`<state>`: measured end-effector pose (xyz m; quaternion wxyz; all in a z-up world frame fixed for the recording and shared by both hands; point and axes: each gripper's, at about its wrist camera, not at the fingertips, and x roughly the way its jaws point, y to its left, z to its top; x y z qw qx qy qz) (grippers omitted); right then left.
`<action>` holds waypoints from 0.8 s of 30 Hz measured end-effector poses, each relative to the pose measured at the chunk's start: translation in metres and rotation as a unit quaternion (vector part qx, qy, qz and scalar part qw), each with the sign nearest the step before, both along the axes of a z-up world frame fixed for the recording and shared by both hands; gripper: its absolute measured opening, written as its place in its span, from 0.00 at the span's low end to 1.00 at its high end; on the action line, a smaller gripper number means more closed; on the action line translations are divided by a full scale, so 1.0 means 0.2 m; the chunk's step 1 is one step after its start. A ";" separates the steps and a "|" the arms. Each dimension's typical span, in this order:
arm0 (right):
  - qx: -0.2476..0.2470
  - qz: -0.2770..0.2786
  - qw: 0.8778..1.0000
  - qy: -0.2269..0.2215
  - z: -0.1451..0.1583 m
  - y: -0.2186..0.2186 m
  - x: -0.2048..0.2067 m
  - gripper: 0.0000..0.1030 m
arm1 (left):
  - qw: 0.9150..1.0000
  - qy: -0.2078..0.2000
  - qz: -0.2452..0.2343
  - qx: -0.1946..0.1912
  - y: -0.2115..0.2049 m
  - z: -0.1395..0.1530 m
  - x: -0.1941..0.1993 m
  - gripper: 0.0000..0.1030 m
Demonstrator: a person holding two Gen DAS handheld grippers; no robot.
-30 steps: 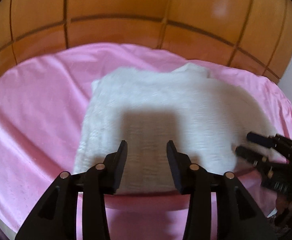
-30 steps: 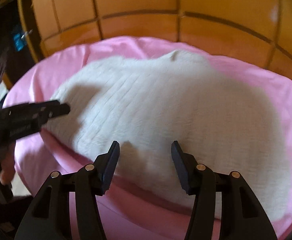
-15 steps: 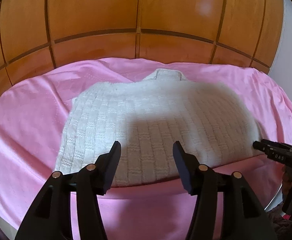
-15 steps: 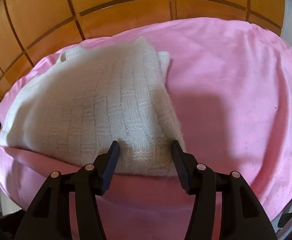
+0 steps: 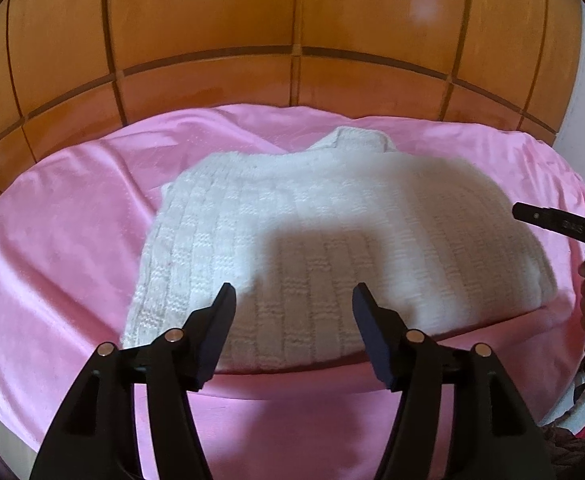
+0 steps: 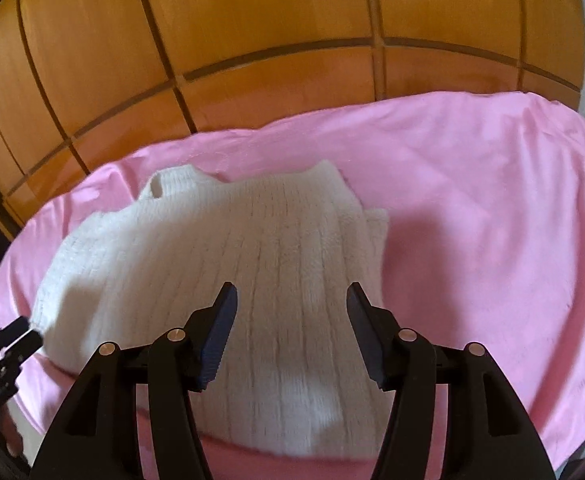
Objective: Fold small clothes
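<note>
- A white knitted sweater [image 5: 332, 248] lies folded on the pink sheet [image 5: 52, 260], collar toward the wooden panelled wall [image 5: 252, 32].
- The left gripper [image 5: 294, 304] hovers over the sweater's near hem, jaws wide apart, holding nothing.
- The right gripper [image 6: 290, 302] hangs above the sweater [image 6: 252, 272] too, its jaws likewise spread and empty.
- In the left view, the right gripper's tip [image 5: 548, 220] pokes in at the right edge, near the sweater's side.
- In the right view, the left gripper [image 6: 16, 334] sits blurred at the lower left, just beside the sweater's corner.
- The sheet [image 6: 492, 200] is wrinkled and lies bare to the right of the garment.
</note>
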<state>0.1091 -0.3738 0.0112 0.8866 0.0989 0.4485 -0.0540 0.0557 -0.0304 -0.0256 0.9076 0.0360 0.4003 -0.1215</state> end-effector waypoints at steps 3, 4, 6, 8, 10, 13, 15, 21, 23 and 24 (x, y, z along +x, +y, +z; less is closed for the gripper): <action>-0.031 -0.026 0.998 0.047 -0.13 -0.06 0.09 0.56 | 1.000 0.019 0.014 0.001 0.05 -0.07 0.04 0.60; -0.031 -0.038 0.997 0.056 -0.18 -0.11 0.11 0.68 | 0.999 0.032 0.024 0.004 0.07 -0.10 0.06 0.60; 0.022 -0.058 0.997 0.056 -0.21 -0.21 0.10 0.72 | 0.997 0.065 0.046 -0.006 0.15 -0.18 0.11 0.60; 0.035 -0.073 0.996 0.047 -0.18 -0.27 0.06 0.72 | 0.995 0.077 0.054 -0.016 0.20 -0.22 0.13 0.61; 0.042 -0.080 0.995 0.034 -0.15 -0.31 0.02 0.72 | 0.995 0.075 0.055 -0.021 0.23 -0.22 0.13 0.58; 0.069 -0.086 0.994 0.023 -0.13 -0.38 -0.04 0.72 | 0.997 0.047 0.034 -0.056 0.24 -0.15 0.08 0.53; 0.083 -0.081 0.993 0.014 -0.12 -0.40 -0.08 0.68 | 0.998 0.022 0.034 -0.050 0.26 -0.10 0.08 0.54; 0.108 -0.035 0.993 0.017 -0.12 -0.30 -0.07 0.51 | 0.989 0.045 0.108 -0.095 0.51 -0.10 0.24 0.56; 0.106 -0.028 0.994 0.024 -0.16 -0.25 -0.06 0.51 | 0.985 0.056 0.119 -0.111 0.57 -0.11 0.31 0.55; 0.107 -0.030 0.994 0.025 -0.17 -0.26 -0.06 0.51 | 0.984 0.062 0.120 -0.116 0.59 -0.11 0.33 0.55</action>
